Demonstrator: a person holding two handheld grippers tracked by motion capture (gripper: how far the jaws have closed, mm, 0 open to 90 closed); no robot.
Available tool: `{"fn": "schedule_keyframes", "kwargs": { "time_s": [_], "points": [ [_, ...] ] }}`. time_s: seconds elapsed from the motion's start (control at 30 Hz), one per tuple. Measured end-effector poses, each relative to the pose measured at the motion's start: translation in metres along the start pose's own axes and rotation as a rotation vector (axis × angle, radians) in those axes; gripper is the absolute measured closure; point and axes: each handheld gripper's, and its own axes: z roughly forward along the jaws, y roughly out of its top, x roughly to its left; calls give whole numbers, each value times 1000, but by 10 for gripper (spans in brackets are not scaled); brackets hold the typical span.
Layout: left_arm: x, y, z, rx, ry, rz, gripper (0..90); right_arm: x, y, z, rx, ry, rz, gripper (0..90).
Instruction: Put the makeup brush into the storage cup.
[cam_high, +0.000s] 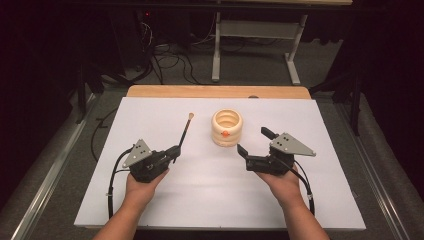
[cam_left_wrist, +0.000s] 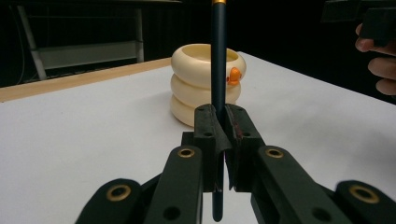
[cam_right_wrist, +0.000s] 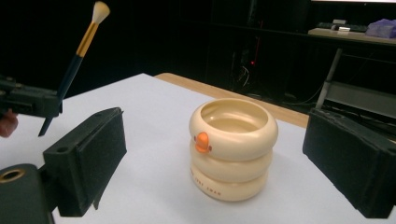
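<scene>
A cream ringed holder (cam_high: 227, 127) with an orange beak stands at the middle of the white table; it also appears as the holder (cam_left_wrist: 205, 84) and the holder (cam_right_wrist: 232, 147) in the gripper views. My left gripper (cam_high: 175, 151) is shut on the dark handle of a small brush (cam_high: 185, 131), whose pale tip points up and away from me. In the left gripper view the brush handle (cam_left_wrist: 218, 60) rises between the pressed pads (cam_left_wrist: 208, 135). My right gripper (cam_high: 254, 141) stands open just right of the holder, with nothing between its pads (cam_right_wrist: 88, 158); the brush (cam_right_wrist: 77, 56) shows at its upper left.
The white board (cam_high: 150, 200) covers a wooden table (cam_high: 165, 91). Beyond the far edge stand a metal table frame (cam_high: 216, 45) and loose cables (cam_high: 170, 62) on the floor. Black cables (cam_high: 112, 180) trail from both grippers.
</scene>
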Motion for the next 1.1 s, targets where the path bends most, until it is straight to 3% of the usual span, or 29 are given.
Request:
{"fn": "schedule_keyframes", "kwargs": {
  "time_s": [0.37, 0.67, 0.9, 1.1],
  "points": [
    [-10, 17, 10, 17, -7, 51, 847, 5, -6, -2, -1, 18, -3, 80],
    [-23, 34, 27, -26, -36, 58, 847, 6, -7, -2, 6, 32, 3, 90],
    [-37, 36, 40, -30, -70, 61, 847, 7, -8, -2, 11, 31, -1, 91],
    [-43, 29, 43, -33, -104, 55, 847, 10, -9, -1, 6, 48, 2, 91]
  ]
}}
